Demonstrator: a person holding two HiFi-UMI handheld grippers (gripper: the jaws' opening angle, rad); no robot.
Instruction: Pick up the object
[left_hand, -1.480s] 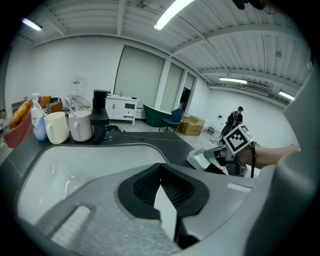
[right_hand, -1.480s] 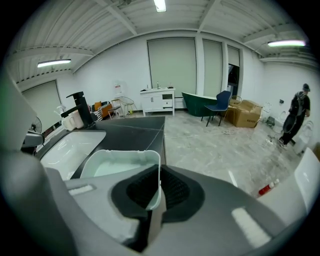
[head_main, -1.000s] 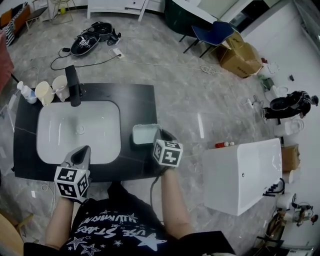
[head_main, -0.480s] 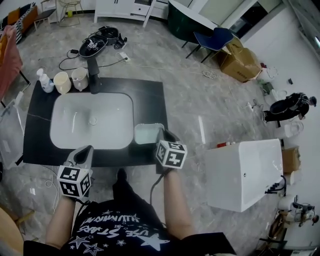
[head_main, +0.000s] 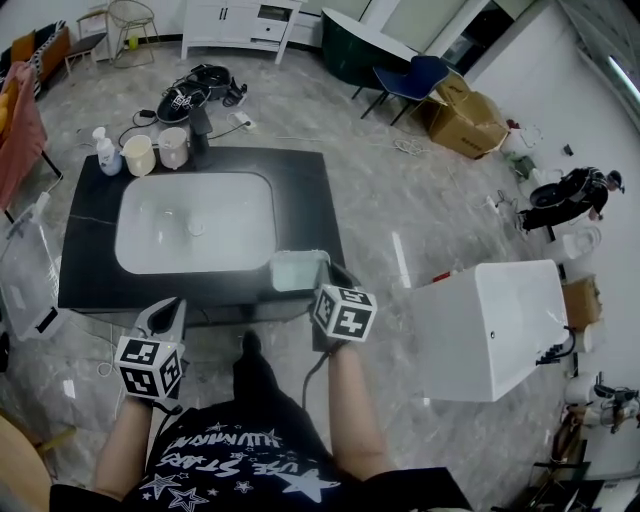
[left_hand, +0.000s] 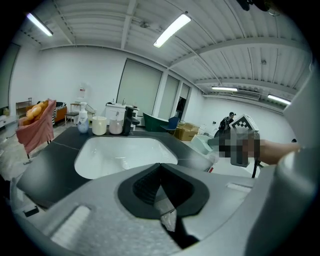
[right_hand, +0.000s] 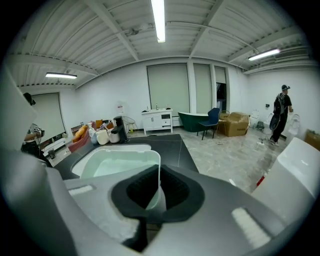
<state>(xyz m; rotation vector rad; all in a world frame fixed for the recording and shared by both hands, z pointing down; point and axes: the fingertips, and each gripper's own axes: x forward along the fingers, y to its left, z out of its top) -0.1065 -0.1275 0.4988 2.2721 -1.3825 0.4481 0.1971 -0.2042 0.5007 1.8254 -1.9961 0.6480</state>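
A pale green open tub (head_main: 297, 270) hangs over the front right edge of the black counter (head_main: 300, 195). My right gripper (head_main: 326, 278) is shut on the tub's near wall. In the right gripper view the thin rim of the tub (right_hand: 119, 161) runs straight into the closed right gripper (right_hand: 158, 189). My left gripper (head_main: 165, 312) hovers in front of the counter's front edge, below the white sink (head_main: 195, 222). In the left gripper view the left gripper (left_hand: 161, 194) has its jaws together with nothing in them. The tub (left_hand: 202, 145) shows there at the right.
A soap bottle (head_main: 105, 152), two cups (head_main: 138, 155) and a black faucet (head_main: 200, 125) stand at the counter's back. A white tub-like unit (head_main: 490, 325) sits to the right. A cardboard box (head_main: 470, 122), a blue chair (head_main: 415, 75) and a person (head_main: 575, 190) are farther off.
The counter has slid up and away in the head view. The tub stayed in my right gripper and moved from over the countertop to over its front right edge. Left gripper now clear of the counter.
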